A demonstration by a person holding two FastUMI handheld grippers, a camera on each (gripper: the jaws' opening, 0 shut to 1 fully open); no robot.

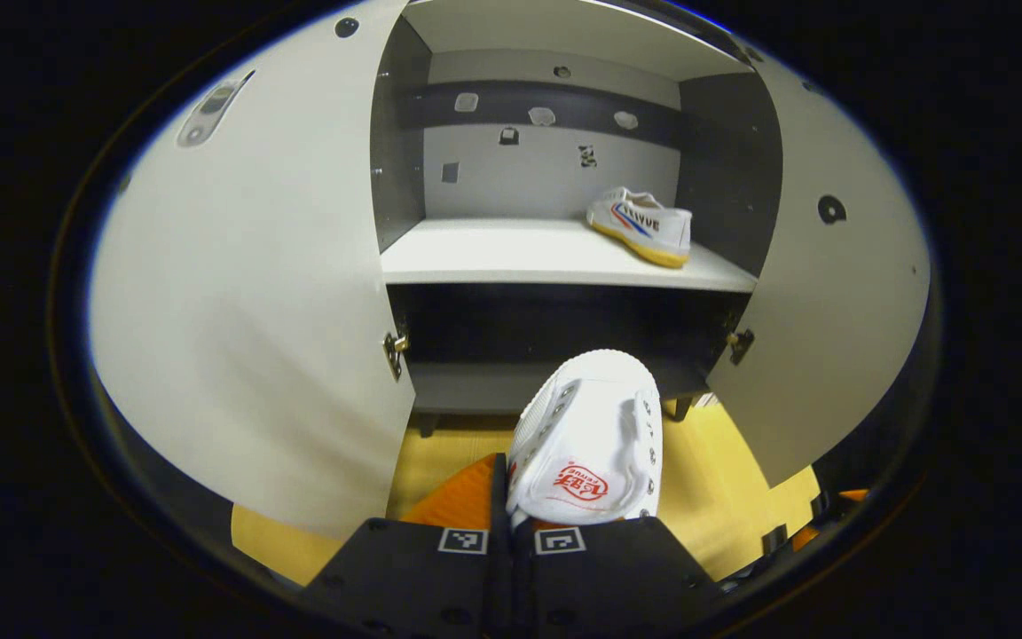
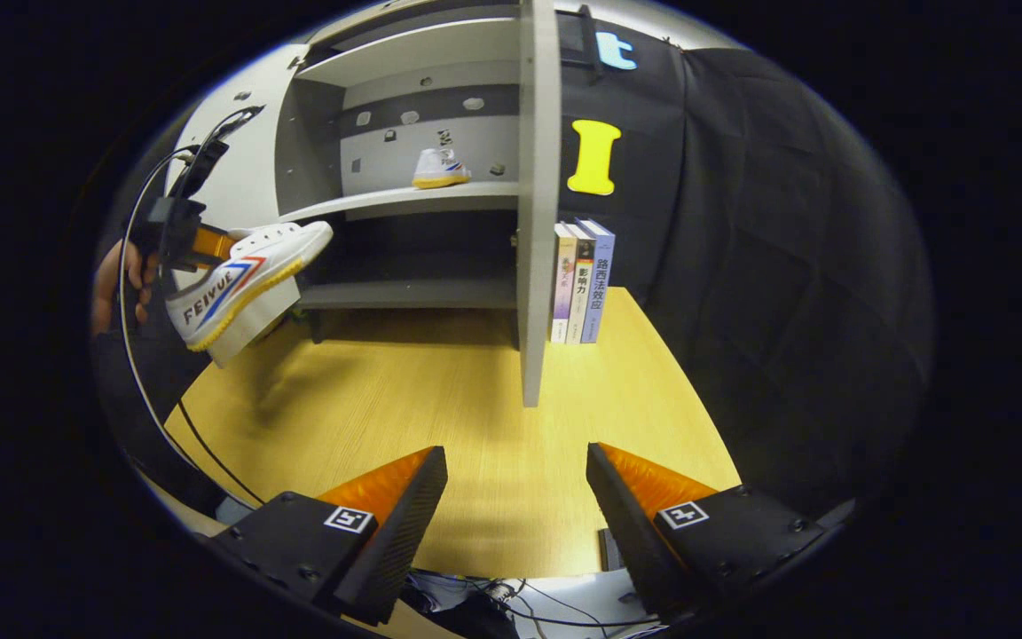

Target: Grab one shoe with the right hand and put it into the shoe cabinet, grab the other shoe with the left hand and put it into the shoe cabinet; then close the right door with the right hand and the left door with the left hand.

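Both doors of the shoe cabinet (image 1: pixel 564 53) stood swung wide, the left door (image 1: pixel 245 293) and the right door (image 1: pixel 839 293) flanking a passage straight to the shelves. The upper shelf (image 1: pixel 511 253) lay bare along its left and middle; one shoe (image 1: pixel 642 224) sat at its right end near the side wall. On the table (image 2: pixel 475 417), the right door's edge (image 2: pixel 536 204) jutted forward, with books (image 2: pixel 580 282) upright just beside it at the back edge. The table's front lay open.

We are reading "FEIYUE" on the side of the held shoe (image 2: pixel 240 282) | book (image 2: pixel 598 282) spines are showing Chinese characters.
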